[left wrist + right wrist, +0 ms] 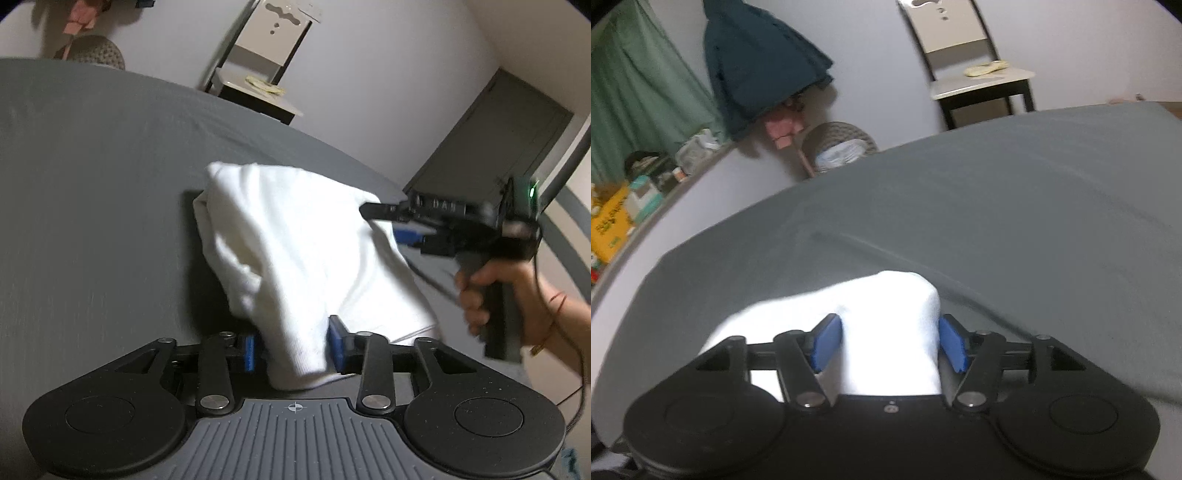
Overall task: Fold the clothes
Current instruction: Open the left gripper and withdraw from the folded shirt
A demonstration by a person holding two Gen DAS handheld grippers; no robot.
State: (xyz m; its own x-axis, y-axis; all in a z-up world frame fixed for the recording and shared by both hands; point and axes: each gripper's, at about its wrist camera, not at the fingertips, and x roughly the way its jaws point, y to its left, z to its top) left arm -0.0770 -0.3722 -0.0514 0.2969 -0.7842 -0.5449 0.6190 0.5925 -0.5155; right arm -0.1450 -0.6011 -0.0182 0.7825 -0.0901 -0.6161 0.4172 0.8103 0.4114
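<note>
A white garment (295, 240) hangs bunched just above the grey bed sheet (92, 184), casting a shadow under it. My left gripper (293, 347) is shut on its near end, the cloth filling the gap between the blue pads (337, 343). My right gripper (371, 212), held by a hand (517, 295), pinches the garment's right edge. In the right wrist view the white garment (894, 302) is bunched between the blue pads (827, 343) of the right gripper (890, 343), over the sheet (1034, 221).
A chair (258, 74) with a small yellow cloth on its seat stands beyond the bed, next to a woven basket (838, 144). A dark jacket (757, 55) hangs on the wall. A cluttered ledge (628, 192) runs along the left. A grey door (498, 155) is at right.
</note>
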